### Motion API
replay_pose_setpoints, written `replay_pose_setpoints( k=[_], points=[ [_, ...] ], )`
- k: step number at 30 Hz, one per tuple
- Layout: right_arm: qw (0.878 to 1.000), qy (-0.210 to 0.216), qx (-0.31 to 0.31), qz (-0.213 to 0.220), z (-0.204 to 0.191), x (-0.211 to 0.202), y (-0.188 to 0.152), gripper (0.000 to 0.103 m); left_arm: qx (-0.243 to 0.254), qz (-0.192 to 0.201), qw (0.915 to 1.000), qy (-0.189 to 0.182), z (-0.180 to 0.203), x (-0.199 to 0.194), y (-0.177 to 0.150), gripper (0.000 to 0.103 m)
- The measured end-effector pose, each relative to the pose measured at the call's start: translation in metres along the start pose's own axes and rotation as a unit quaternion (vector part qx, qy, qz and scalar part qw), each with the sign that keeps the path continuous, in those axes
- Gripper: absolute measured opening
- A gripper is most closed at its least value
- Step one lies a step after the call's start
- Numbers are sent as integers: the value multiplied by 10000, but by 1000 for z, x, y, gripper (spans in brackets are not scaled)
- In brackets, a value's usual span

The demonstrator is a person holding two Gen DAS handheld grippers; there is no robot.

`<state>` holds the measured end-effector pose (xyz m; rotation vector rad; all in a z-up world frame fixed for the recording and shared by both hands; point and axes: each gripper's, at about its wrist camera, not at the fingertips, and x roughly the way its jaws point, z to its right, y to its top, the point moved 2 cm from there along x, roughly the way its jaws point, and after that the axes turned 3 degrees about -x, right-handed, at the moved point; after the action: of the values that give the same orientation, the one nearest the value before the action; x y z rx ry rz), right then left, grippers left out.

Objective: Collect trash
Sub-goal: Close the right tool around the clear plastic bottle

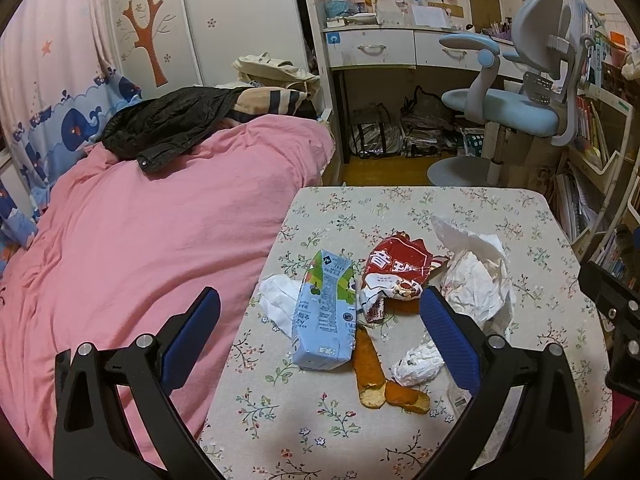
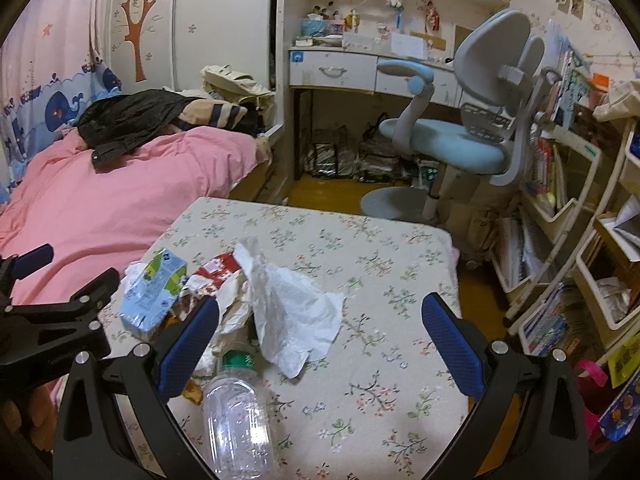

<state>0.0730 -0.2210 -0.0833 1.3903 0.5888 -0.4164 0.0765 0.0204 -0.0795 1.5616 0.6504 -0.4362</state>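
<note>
- The trash lies in a loose heap on the floral worktop (image 1: 460, 208), towards its left and near side.
- A pale blue carton (image 1: 326, 312) lies on its side at the left of the heap, partly over a white scrap (image 1: 276, 300).
- Just right of the carton sits a crumpled red wrapper (image 1: 396, 272), touching it at the lower edge.
- Orange peel (image 1: 370, 364) lies nearer the camera, one strip running from beside the carton's end, another piece just beside it.
- A small white wad (image 1: 418, 364) rests against the peel on the right.
- A large crumpled tissue (image 2: 292, 312) spreads at the right of the heap, overlapping the wrapper's far side.
- A clear bottle (image 2: 236, 412) with a green cap lies on its side nearest the right wrist camera, cap pointing towards the tissue.
- The left claw (image 1: 320, 320) is spread wide and holds nothing; it hovers over the carton, wrapper and peel.
- The right claw (image 2: 320, 332) is likewise wide apart and empty, above the tissue, with the bottle near its left finger.
- A pink bed (image 1: 140, 240) adjoins the worktop's left edge.
- A blue chair (image 1: 516, 92) stands beyond the worktop.
</note>
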Motion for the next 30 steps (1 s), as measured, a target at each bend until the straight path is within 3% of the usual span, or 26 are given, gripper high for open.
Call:
replay_pose_setpoints(
  k=[7,15,16,18,19,23,30],
  points=[
    [9991,369,-191,-110,-1,1,-9,97,72,-6,10000,61,2,-3,1,96],
    [9924,954,-576,-516,-21,15,-28,97,20,-44,10000,29,-1,-4,4,96],
    [9912,1041,-590,-574,-23,17,-31,95,19,-45,10000,27,0,-4,4,96],
    [9881,1177,-670,-732,-29,23,-37,84,20,-51,10000,24,-1,-5,4,96],
    [9866,1241,-688,-806,-32,26,-39,73,22,-48,10000,28,-1,-5,4,96],
    [9799,1469,-770,-1111,-44,38,-50,55,5,-66,10000,-6,1,-4,5,96],
    [9742,1555,-822,-1412,-52,52,-64,48,-32,-82,9999,-76,0,-7,6,96]
  ],
)
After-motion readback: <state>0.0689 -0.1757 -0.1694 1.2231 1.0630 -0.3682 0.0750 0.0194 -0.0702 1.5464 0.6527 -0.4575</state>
